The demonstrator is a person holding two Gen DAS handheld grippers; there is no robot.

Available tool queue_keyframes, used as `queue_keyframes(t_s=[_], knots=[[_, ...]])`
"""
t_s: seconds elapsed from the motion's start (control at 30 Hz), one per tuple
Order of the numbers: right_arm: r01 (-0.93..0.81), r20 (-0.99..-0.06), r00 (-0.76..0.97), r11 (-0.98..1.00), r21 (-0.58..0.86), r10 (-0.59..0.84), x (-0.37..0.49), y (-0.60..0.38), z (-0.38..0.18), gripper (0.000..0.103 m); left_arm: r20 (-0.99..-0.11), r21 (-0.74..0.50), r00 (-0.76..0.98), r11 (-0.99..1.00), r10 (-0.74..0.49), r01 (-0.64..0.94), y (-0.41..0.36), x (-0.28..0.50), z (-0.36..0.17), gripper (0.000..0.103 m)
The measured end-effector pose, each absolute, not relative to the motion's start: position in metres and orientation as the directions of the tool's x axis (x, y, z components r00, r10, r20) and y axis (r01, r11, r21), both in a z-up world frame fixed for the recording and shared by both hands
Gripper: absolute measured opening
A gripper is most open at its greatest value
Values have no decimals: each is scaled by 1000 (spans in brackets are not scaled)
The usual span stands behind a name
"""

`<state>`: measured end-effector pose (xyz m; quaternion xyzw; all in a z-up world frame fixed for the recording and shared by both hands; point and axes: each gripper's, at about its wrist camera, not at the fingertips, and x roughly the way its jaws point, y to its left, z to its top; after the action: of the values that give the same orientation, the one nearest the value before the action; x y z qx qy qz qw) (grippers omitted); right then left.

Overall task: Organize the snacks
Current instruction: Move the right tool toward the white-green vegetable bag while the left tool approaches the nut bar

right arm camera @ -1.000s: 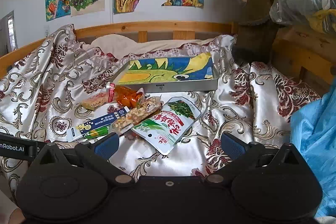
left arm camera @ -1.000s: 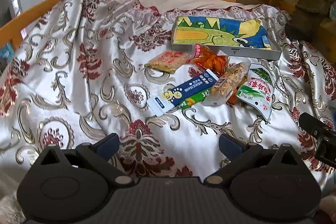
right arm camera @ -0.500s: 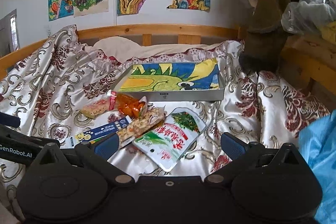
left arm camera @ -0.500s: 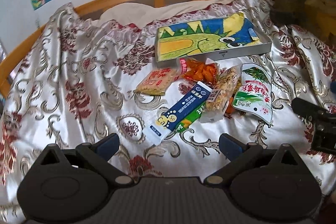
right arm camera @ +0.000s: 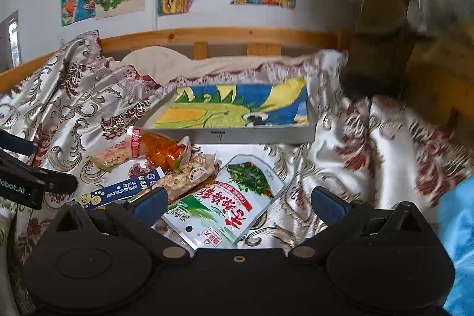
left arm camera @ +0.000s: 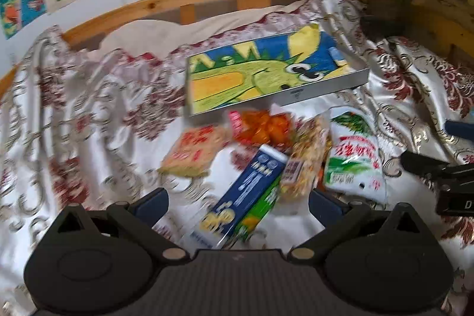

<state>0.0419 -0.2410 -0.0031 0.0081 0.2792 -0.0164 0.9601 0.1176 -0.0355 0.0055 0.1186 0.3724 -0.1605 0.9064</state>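
Several snack packs lie in a loose pile on a patterned satin bedspread. A blue carton [left arm camera: 248, 185] [right arm camera: 124, 188] lies between the fingers of my open left gripper [left arm camera: 238, 202]. Beside it are a nut bag [left arm camera: 305, 159] [right arm camera: 186, 173], an orange bag [left arm camera: 260, 126] [right arm camera: 160, 147], a pale cracker pack [left arm camera: 195, 150] [right arm camera: 111, 156] and a white-green pouch [left arm camera: 352, 165] [right arm camera: 225, 203]. My right gripper [right arm camera: 238, 202] is open, low over that pouch. Behind the pile lies a shallow grey tray [left arm camera: 326, 89] [right arm camera: 254, 134] with a dragon picture inside.
A wooden bed rail [right arm camera: 225, 34] and a wall with drawings close the back. Dark clothing and bags [right arm camera: 385, 19] hang at the right. Blue fabric [right arm camera: 459, 242] lies at the right edge. Each gripper shows at the other view's side.
Both grippers have moved forward toward the snack pile. The left one has swung right, so the blue carton now lies between its fingers. The snacks have not moved.
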Motion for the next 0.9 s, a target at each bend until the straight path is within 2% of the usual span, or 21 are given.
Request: queue_keyframes(t_s=[0.17, 0.4, 0.67, 0.9], knots=[[31, -558, 829, 993, 111, 36, 67, -253, -13, 102, -709, 77, 668, 917, -226, 392, -49, 139, -8, 103], [56, -589, 807, 988, 143, 40, 91, -257, -26, 102, -718, 89, 655, 902, -236, 423, -62, 156, -24, 103], [63, -613, 788, 983, 175, 59, 102, -257, -35, 100, -736, 25, 611, 891, -291, 454, -61, 166, -37, 102], [69, -632, 772, 979, 191, 69, 118, -256, -42, 97, -729, 44, 631, 902, -265, 430, -60, 174, -43, 102]])
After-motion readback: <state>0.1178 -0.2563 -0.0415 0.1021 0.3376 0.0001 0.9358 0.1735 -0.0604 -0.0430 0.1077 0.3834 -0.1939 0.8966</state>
